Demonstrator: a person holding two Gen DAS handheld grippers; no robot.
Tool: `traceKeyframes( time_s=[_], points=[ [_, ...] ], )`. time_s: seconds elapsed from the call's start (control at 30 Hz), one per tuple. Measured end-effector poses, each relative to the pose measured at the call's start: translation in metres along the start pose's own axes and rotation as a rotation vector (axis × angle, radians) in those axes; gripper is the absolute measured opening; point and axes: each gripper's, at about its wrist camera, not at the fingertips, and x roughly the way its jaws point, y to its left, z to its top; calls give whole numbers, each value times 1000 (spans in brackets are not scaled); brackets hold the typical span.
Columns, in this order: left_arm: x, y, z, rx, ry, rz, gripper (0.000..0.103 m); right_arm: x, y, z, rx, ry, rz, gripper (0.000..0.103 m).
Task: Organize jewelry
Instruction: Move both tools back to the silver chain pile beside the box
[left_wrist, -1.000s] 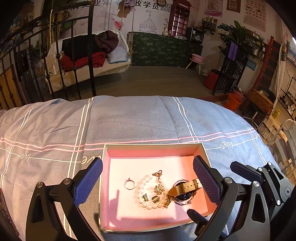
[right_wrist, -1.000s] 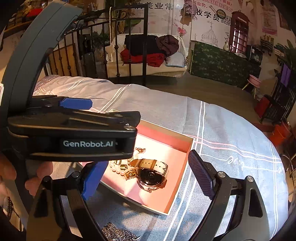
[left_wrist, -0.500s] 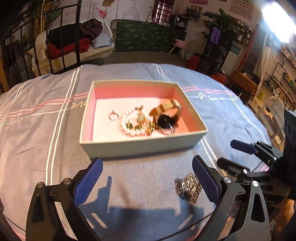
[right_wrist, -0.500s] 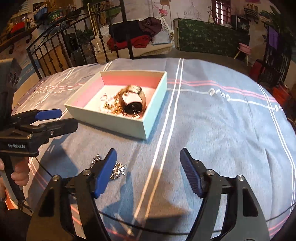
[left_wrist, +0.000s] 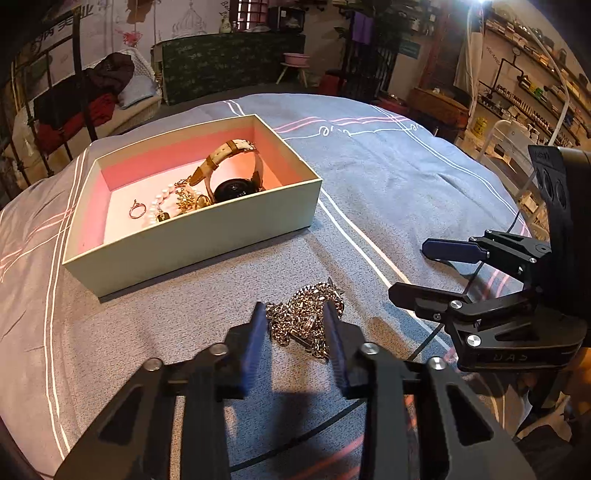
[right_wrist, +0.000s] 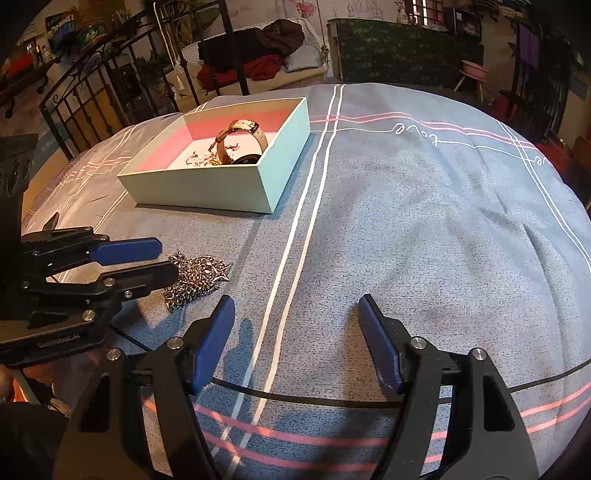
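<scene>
Left wrist view shows the left gripper (left_wrist: 295, 325) down on the bedspread (left_wrist: 388, 177), its jaws just closed in to a narrow gap around the heaped metal chain (left_wrist: 304, 317). The pads sit against both sides of the pile, so it looks pinched. The chain lies near the front wall of the open box (left_wrist: 207, 236), which already holds a watch (left_wrist: 236, 177), a pearl bracelet (left_wrist: 160, 201) and a ring (left_wrist: 136, 211). The right gripper (right_wrist: 295, 339) hangs with jaws wide and empty over bare cloth, just beside the chain. The step in hand appears to be grasping the chain. Next it probably needs a lift clear of the cloth, with care for loose loops slipping out, then carrying over the box wall and releasing inside.
</scene>
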Motion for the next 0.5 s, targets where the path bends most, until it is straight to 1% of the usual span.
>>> traceKeyframes(
  time_s=[0.07,0.13,0.17,0.3,0.37,0.43,0.5],
  points=[
    [3,3,-2,-8,3,-12,9,0,1,-1,-7,2,-2,69],
    [0,11,-3,-38,-10,-14,7,-1,4,0,-17,4,-3,69],
    [-3,16,-3,-57,-16,-9,5,-1,5,0,-21,3,0,69],
    [-17,41,-5,-131,-40,22,5,-1,17,4,-46,2,22,69],
    [-27,54,-6,-181,-56,-1,4,1,24,7,-68,6,34,69],
    [-38,65,-8,-219,-75,-8,4,4,34,10,-95,12,48,69],
    [-45,72,-10,-241,-87,9,4,6,45,13,-128,13,63,69]
  ],
)
